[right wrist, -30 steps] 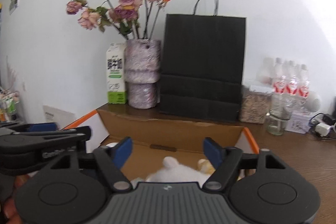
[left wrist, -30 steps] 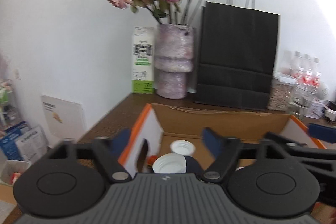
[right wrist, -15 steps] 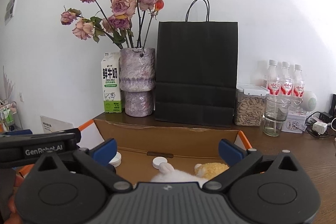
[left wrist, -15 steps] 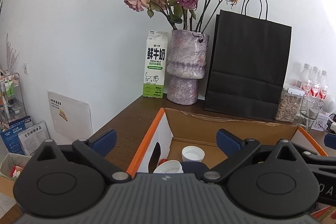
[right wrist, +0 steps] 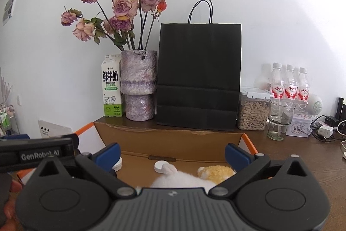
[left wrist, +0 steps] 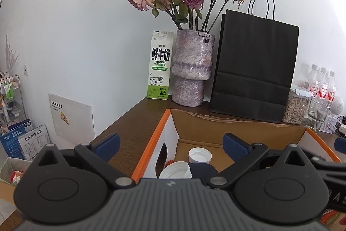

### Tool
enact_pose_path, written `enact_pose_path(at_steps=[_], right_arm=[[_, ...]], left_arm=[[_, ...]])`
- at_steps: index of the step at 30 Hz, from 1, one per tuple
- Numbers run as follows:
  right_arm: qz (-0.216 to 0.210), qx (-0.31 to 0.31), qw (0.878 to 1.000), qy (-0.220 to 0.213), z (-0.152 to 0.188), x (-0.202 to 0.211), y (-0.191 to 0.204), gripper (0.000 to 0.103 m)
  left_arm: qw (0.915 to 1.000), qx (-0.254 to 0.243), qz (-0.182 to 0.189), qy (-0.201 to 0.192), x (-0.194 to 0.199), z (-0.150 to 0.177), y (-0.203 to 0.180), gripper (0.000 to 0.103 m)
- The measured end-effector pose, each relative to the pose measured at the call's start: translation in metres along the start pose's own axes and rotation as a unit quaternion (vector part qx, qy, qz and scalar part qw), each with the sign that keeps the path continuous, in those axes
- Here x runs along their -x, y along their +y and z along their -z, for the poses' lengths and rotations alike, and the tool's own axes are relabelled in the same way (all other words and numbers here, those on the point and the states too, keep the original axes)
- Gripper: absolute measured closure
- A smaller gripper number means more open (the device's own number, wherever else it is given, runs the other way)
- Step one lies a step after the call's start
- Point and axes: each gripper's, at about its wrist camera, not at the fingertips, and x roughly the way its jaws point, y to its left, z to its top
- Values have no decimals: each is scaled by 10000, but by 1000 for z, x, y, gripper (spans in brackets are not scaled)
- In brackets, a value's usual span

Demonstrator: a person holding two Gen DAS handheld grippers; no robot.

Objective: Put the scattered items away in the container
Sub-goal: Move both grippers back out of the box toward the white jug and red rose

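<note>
Left wrist view: the left tongs (left wrist: pixel 170 144) gape wide and empty at the lower frame, over the cardboard box (left wrist: pixel 216 122) on the counter (left wrist: pixel 134 122); two white caps (left wrist: pixel 199 155) lie inside. Right wrist view: the right tongs (right wrist: pixel 172 154) also stand wide, gripping nothing, above a white plush toy (right wrist: pixel 183 180) and a yellow one (right wrist: pixel 216 171) in the box. Behind, at mid-frame, stand a milk carton (right wrist: pixel 111 88), a vase (right wrist: pixel 138 83) and a black bag (right wrist: pixel 199 77).
</note>
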Motion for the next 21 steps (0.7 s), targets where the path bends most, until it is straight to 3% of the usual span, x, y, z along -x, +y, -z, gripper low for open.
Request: enact_pose_path(at_steps=[21], right_arm=[[254,-24,9992,-304,26,48,-17,0]], left_arm=[[9985,-402,120,-341,28,29,-2,0]])
